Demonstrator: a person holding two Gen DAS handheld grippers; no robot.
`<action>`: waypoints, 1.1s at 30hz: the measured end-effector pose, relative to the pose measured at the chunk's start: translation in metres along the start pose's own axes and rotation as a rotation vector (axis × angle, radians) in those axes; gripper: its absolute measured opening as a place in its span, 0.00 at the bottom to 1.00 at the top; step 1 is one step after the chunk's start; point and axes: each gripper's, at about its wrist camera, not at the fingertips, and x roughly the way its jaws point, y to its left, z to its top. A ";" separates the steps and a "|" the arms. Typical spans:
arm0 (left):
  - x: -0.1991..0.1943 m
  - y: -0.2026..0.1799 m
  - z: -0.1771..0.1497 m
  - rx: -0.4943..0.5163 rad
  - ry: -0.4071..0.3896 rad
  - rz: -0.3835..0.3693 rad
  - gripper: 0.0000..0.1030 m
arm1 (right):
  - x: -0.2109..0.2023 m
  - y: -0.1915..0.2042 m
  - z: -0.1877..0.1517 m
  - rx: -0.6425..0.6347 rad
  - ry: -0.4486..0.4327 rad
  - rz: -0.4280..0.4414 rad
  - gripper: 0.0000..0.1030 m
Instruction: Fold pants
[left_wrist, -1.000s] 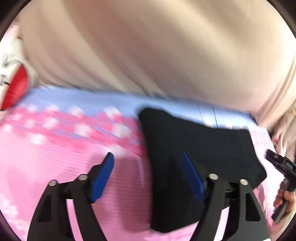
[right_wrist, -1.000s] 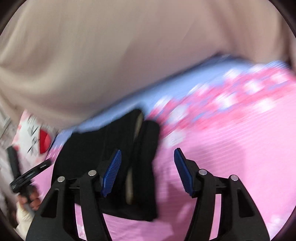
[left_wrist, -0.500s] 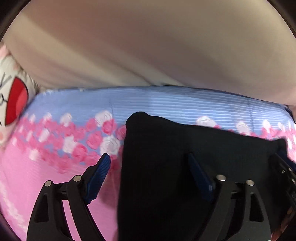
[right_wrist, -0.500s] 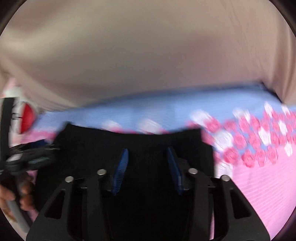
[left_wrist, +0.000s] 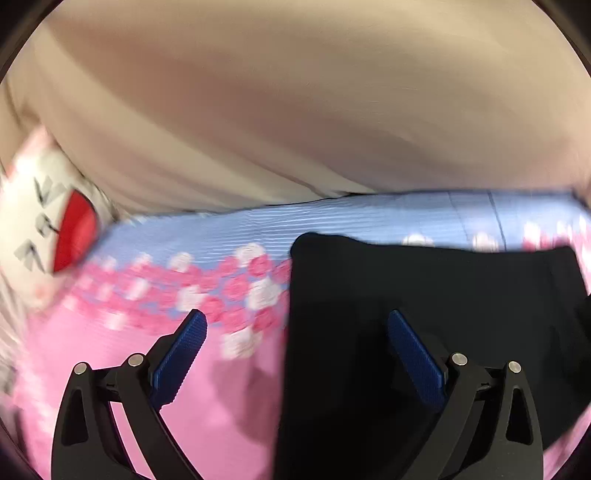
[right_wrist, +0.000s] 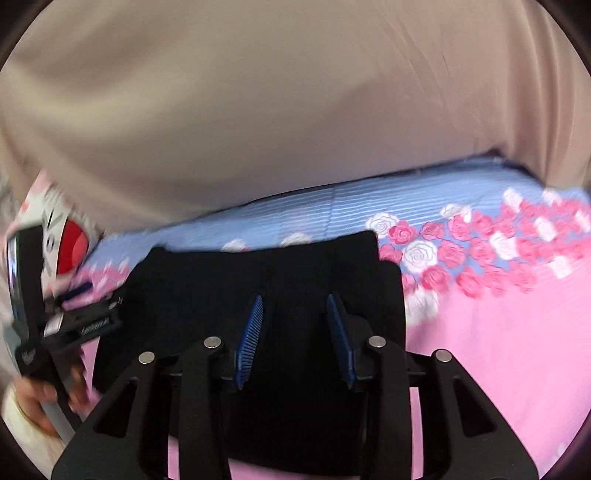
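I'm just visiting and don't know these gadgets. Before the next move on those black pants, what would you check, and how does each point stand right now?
1. Pants lie in a compact folded block on the bedspread: ok.
2. Left hand-held gripper jaws spread wide, having just been opening, with the pants' left edge between them and no pad pressing: ok.
3. Right hand-held gripper jaws partly closed over the pants' middle; whether the pads pinch cloth: cannot tell.
4. Top right corner of the pants stepped, layers not flush: not ok.
5. Cartoon pillow clear of the pants: ok.
6. Near edge of the pants hidden behind the grippers: cannot tell.
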 end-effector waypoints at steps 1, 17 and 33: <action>-0.007 -0.001 -0.004 0.014 0.000 0.004 0.95 | -0.002 0.005 -0.007 -0.028 0.010 -0.023 0.35; -0.079 -0.012 -0.059 0.040 -0.005 -0.041 0.95 | -0.076 -0.006 -0.053 0.087 -0.013 -0.081 0.57; -0.144 -0.008 -0.097 0.002 -0.030 -0.110 0.95 | -0.145 0.005 -0.088 0.095 -0.077 -0.119 0.71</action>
